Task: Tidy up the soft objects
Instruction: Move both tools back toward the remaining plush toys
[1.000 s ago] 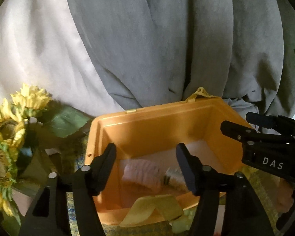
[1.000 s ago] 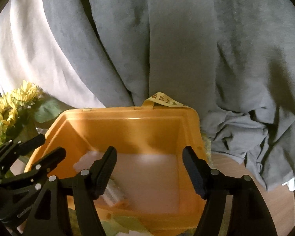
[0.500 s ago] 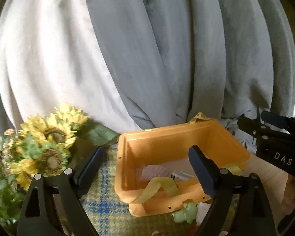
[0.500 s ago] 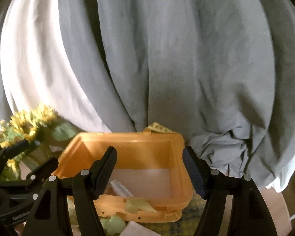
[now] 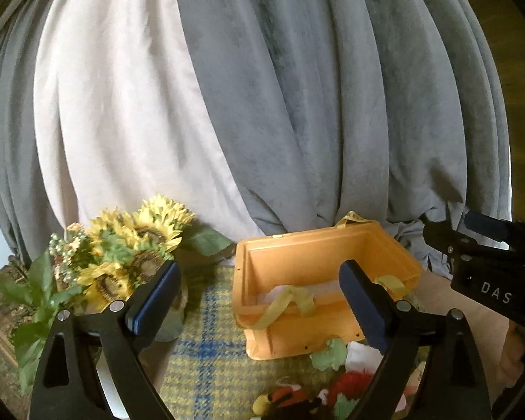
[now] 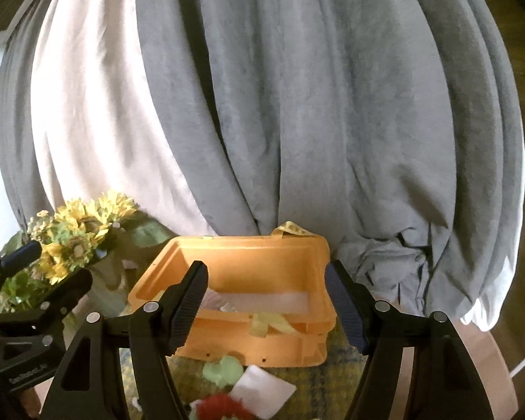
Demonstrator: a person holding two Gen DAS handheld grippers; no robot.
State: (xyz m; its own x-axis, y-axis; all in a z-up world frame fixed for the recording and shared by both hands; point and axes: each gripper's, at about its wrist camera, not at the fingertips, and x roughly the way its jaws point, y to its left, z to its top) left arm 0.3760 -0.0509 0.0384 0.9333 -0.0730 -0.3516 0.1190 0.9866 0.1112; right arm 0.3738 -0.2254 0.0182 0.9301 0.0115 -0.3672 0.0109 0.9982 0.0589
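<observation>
Filling the background, tall folds of grey curtain (image 5: 332, 105) with a paler, pinkish-white curtain panel (image 5: 115, 105) hanging at left. Below, a table spread with a yellow-and-blue plaid cloth (image 5: 206, 360). Near the middle of that cloth, an orange plastic bin (image 5: 297, 259), open-topped, with a yellow tape strip (image 6: 294, 228) poking over its back rim and a pale yellow ribbon (image 5: 283, 304) draped over its front wall. Inside the bin, low against the floor, a pale pink soft item (image 6: 213, 297), only partly visible behind a finger. To the left of the bin, well apart from it, a bunch of artificial sunflowers (image 5: 133, 241) with green leaves. In front of the bin, loose on the cloth, a scatter of soft objects: a white square pad (image 6: 262, 390), a pale green plush piece (image 6: 224, 367) just beside the bin's front wall, a red fuzzy item (image 6: 217, 404), and a small yellow-and-black plush (image 5: 283, 399) at the bottom edge. Nearest the cameras, held above and back from the bin, the left gripper (image 5: 259, 301), jaws wide and opening further, nothing between them; beside it the right gripper (image 6: 266, 301), jaws apart and empty, pads touching nothing.
</observation>
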